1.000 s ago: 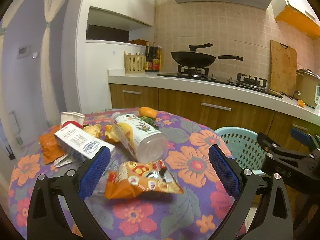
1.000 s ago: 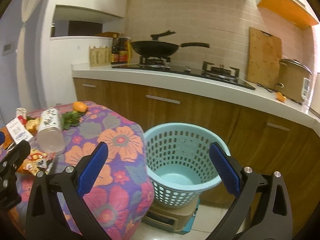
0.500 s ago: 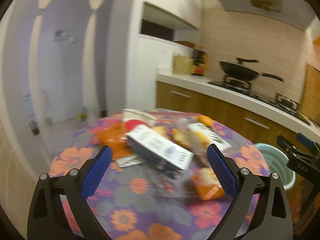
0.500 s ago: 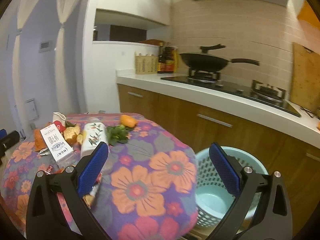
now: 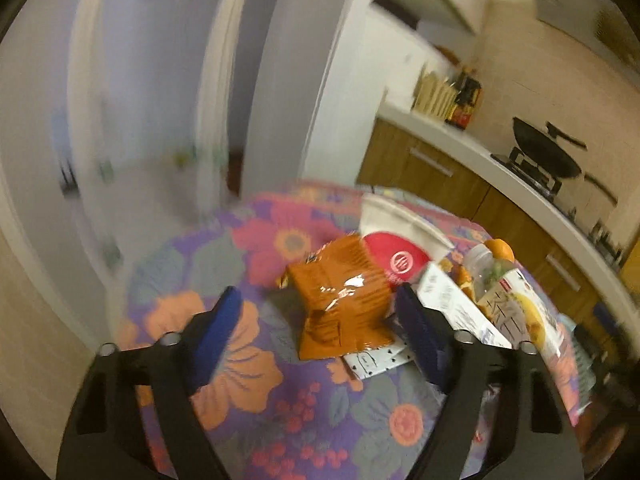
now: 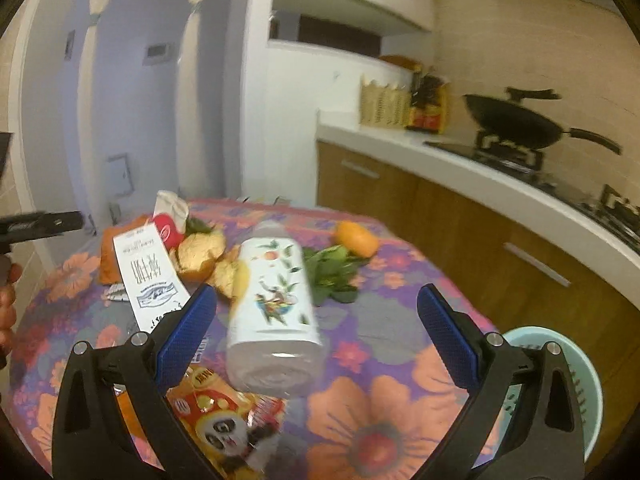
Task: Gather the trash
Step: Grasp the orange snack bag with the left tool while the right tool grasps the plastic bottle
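On the flowered table [image 5: 248,384] lies a crumpled orange snack bag [image 5: 340,304], and my left gripper [image 5: 317,292] hovers over it. Its jaws are closing with the bag between them, but neither pad presses on it. Behind the bag are a red-and-white paper cup [image 5: 400,248], a white carton [image 5: 456,308] and a clear plastic bottle [image 5: 512,304]. My right gripper [image 6: 316,292] stands open around the lying bottle [image 6: 272,312] without touching it. A panda snack wrapper [image 6: 216,420], orange peel [image 6: 200,256], green leaves [image 6: 332,272] and an orange [image 6: 356,238] also lie there.
A light-blue basket [image 6: 580,380] stands on the floor past the table's right edge. Behind it runs a kitchen counter [image 6: 460,160] with a wok [image 6: 516,120] on the stove. A hand [image 6: 6,300] holding the left gripper shows at the far left.
Both views have swung left. The left gripper moved from the panda wrapper to the orange bag and its jaws narrowed. The right gripper moved from over the basket to the bottle.
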### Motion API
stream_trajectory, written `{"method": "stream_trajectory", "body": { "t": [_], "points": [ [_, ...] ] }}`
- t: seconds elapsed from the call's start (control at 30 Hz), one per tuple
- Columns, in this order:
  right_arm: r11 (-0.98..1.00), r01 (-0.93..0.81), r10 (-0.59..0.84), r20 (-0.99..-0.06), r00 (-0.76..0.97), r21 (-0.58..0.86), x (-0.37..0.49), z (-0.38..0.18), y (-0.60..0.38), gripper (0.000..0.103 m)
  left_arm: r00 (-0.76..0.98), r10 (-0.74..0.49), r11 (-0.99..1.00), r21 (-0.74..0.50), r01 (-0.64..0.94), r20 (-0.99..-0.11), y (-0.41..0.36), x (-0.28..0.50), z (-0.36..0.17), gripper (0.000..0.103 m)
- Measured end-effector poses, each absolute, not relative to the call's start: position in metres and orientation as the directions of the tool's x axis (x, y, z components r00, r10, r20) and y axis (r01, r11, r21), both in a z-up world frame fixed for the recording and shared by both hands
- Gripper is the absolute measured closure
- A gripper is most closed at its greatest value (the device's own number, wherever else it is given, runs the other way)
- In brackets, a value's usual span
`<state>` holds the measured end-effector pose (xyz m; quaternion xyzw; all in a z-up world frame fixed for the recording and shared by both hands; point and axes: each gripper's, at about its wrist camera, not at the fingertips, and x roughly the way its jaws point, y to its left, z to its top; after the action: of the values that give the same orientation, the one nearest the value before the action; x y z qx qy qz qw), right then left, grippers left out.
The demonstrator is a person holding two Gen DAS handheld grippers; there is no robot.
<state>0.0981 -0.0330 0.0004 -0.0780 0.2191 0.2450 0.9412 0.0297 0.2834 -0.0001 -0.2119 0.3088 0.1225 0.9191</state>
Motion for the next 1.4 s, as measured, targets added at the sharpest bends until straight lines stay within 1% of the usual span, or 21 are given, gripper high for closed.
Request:
{"method": "stream_trajectory", "body": {
  "t": [0.1, 0.3, 0.37, 0.4, 0.43, 0.47, 0.57, 0.67, 0.83, 0.93, 0.97, 1.0, 1.03, 1.07, 1.1, 1.2, 1.27, 1.4],
  "points": [
    [0.869, -0.493, 0.419, -0.475, 0.774, -0.038, 0.105, -0.005, -0.028, 0.007, 0.762, 0.019, 0.848, -0.393, -0.355, -0.648, 0.299, 0.043, -0.016, 0.034],
    [0.861, -0.507, 0.422, -0.522, 0.741, -0.024, 0.114, -0.013, -0.025, 0.007, 0.757, -0.057, 0.825, -0.457, -0.331, -0.651, 0.296, 0.061, -0.033, 0.035],
    [0.857, -0.515, 0.425, -0.549, 0.720, -0.012, 0.121, -0.015, -0.023, 0.007, 0.752, -0.087, 0.818, -0.478, -0.321, -0.654, 0.292, 0.073, -0.039, 0.044],
    [0.857, -0.515, 0.424, -0.555, 0.716, -0.008, 0.123, -0.016, -0.022, 0.007, 0.751, -0.101, 0.812, -0.490, -0.317, -0.653, 0.291, 0.075, -0.043, 0.046],
    [0.856, -0.517, 0.426, -0.561, 0.710, -0.004, 0.125, -0.016, -0.021, 0.007, 0.751, -0.108, 0.808, -0.497, -0.315, -0.651, 0.290, 0.077, -0.046, 0.054],
    [0.851, -0.525, 0.432, -0.569, 0.699, 0.001, 0.128, -0.017, -0.020, 0.007, 0.752, -0.117, 0.803, -0.507, -0.312, -0.648, 0.289, 0.078, -0.050, 0.057],
    [0.844, -0.537, 0.446, -0.566, 0.693, 0.007, 0.131, -0.016, -0.013, 0.007, 0.761, -0.111, 0.803, -0.508, -0.310, -0.639, 0.287, 0.077, -0.052, 0.064],
    [0.841, -0.541, 0.447, -0.568, 0.691, 0.003, 0.135, -0.016, -0.004, 0.007, 0.782, -0.088, 0.808, -0.504, -0.306, -0.617, 0.287, 0.069, -0.048, 0.067],
    [0.842, -0.538, 0.408, -0.610, 0.679, -0.035, 0.140, -0.023, 0.009, 0.007, 0.812, -0.071, 0.807, -0.512, -0.294, -0.579, 0.286, 0.061, -0.040, 0.068],
    [0.848, -0.530, 0.399, -0.633, 0.663, -0.021, 0.147, -0.026, 0.008, 0.007, 0.824, -0.065, 0.805, -0.517, -0.290, -0.563, 0.287, 0.055, -0.034, 0.068],
    [0.850, -0.527, 0.399, -0.637, 0.659, -0.013, 0.149, -0.026, 0.008, 0.009, 0.832, -0.064, 0.800, -0.527, -0.287, -0.551, 0.287, 0.050, -0.032, 0.068],
    [0.851, -0.525, 0.400, -0.646, 0.650, -0.001, 0.152, -0.027, 0.007, 0.017, 0.839, -0.063, 0.796, -0.534, -0.284, -0.540, 0.288, 0.045, -0.029, 0.068],
    [0.848, -0.531, 0.408, -0.655, 0.636, 0.013, 0.155, -0.028, 0.006, 0.021, 0.843, -0.058, 0.796, -0.534, -0.284, -0.535, 0.287, 0.041, -0.026, 0.068],
    [0.842, -0.539, 0.421, -0.661, 0.621, 0.029, 0.156, -0.029, 0.006, 0.031, 0.846, -0.047, 0.800, -0.527, -0.287, -0.531, 0.286, 0.035, -0.022, 0.068],
    [0.830, -0.555, 0.444, -0.660, 0.606, 0.049, 0.156, -0.029, 0.005, 0.043, 0.849, -0.041, 0.804, -0.523, -0.285, -0.526, 0.284, 0.030, -0.018, 0.068],
    [0.819, -0.571, 0.458, -0.657, 0.599, 0.050, 0.153, -0.028, 0.006, 0.044, 0.863, -0.050, 0.809, -0.528, -0.260, -0.502, 0.279, 0.018, -0.007, 0.068],
    [0.809, -0.582, 0.492, -0.632, 0.599, 0.079, 0.149, -0.024, -0.001, 0.045, 0.873, -0.070, 0.811, -0.537, -0.232, -0.483, 0.275, 0.011, 0.001, 0.068],
    [0.798, -0.591, 0.538, -0.583, 0.609, 0.119, 0.137, -0.012, -0.021, 0.046, 0.895, -0.162, 0.813, -0.570, -0.118, -0.416, 0.259, -0.002, 0.020, 0.068]
  ]
}}
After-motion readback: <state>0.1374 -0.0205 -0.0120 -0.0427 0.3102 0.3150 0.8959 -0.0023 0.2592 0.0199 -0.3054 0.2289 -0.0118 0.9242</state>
